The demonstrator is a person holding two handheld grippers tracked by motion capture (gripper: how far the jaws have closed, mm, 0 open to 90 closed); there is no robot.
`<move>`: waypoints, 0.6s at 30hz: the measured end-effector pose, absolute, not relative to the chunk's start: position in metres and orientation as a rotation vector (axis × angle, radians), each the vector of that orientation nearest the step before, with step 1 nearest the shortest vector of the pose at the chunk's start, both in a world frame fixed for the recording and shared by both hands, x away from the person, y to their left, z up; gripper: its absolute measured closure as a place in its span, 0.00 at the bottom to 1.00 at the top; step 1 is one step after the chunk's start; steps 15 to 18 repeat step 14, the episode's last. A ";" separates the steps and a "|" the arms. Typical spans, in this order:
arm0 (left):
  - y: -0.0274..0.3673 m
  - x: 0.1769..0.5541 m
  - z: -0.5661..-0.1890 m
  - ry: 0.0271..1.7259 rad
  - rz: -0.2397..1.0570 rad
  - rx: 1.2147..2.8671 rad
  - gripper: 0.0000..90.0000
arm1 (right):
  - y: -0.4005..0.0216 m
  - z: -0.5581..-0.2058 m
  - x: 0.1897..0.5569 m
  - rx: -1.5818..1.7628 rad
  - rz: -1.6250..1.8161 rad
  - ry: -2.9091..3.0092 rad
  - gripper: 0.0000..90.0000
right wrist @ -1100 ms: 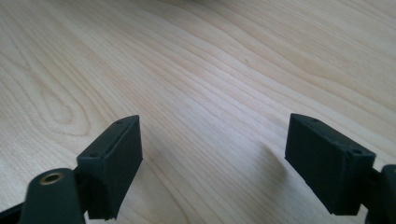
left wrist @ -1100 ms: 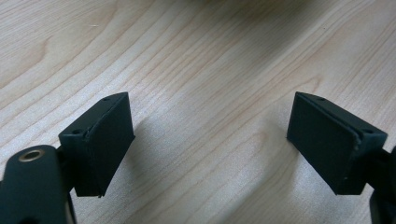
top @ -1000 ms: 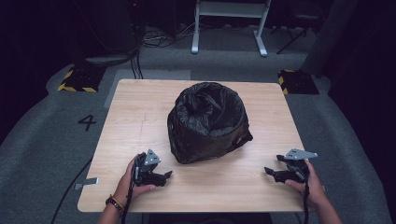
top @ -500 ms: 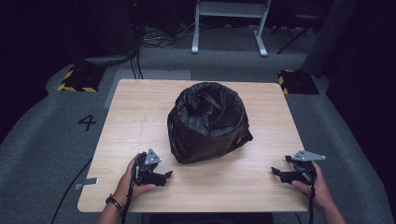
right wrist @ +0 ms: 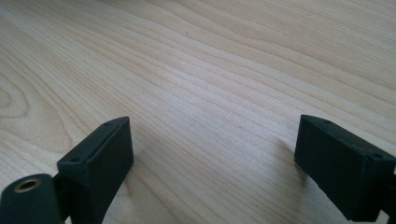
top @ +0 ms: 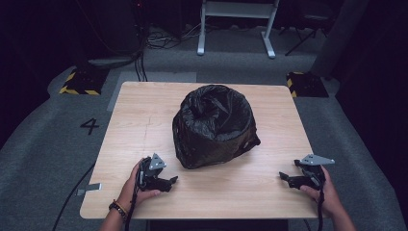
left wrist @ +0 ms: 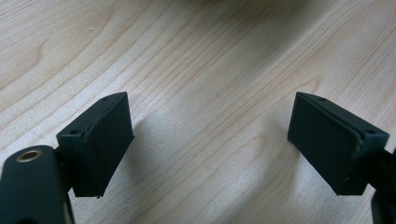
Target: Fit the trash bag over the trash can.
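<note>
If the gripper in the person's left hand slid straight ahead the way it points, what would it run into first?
Likely nothing soon. The left gripper points sideways along the table, passing in front of the black bag; far along that line sits the right gripper, though depth is hard to judge.

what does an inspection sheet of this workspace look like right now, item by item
surface: light wooden table, grain showing, no marks seen
job's things: crumpled glossy black plastic bag bundled upright at the table's middle, top gathered, touched by neither gripper
clutter: nothing seen on the table
grippers: left gripper low at the near left edge, jaws wide open, nothing between them; right gripper at the near right edge, jaws open and empty
cables: black cable trailing off the left edge onto the floor; a tangle near the white frame
surroundings: grey carpet with a painted number 4, yellow-black striped blocks, dark room
</note>
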State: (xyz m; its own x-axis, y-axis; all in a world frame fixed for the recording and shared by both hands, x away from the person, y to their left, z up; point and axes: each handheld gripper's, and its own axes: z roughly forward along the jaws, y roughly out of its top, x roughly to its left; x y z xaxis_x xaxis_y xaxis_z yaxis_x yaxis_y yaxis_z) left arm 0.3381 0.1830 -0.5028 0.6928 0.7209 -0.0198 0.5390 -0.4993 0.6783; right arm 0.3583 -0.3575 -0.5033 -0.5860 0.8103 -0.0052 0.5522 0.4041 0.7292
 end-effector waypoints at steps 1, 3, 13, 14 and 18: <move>0.183 0.339 -0.503 0.956 0.350 2.228 0.16 | -0.358 -0.503 0.359 1.173 0.996 2.308 0.13; 0.183 0.339 -0.503 0.959 0.350 2.229 0.15 | -0.357 -0.503 0.359 1.171 0.997 2.308 0.13; 0.181 0.342 -0.503 0.958 0.347 2.229 0.14 | -0.357 -0.503 0.359 1.171 0.997 2.308 0.13; 0.181 0.342 -0.503 0.958 0.345 2.227 0.14 | -0.357 -0.503 0.359 1.171 0.997 2.308 0.13; 0.181 0.342 -0.503 0.958 0.345 2.227 0.14 | -0.357 -0.503 0.359 1.171 0.997 2.308 0.13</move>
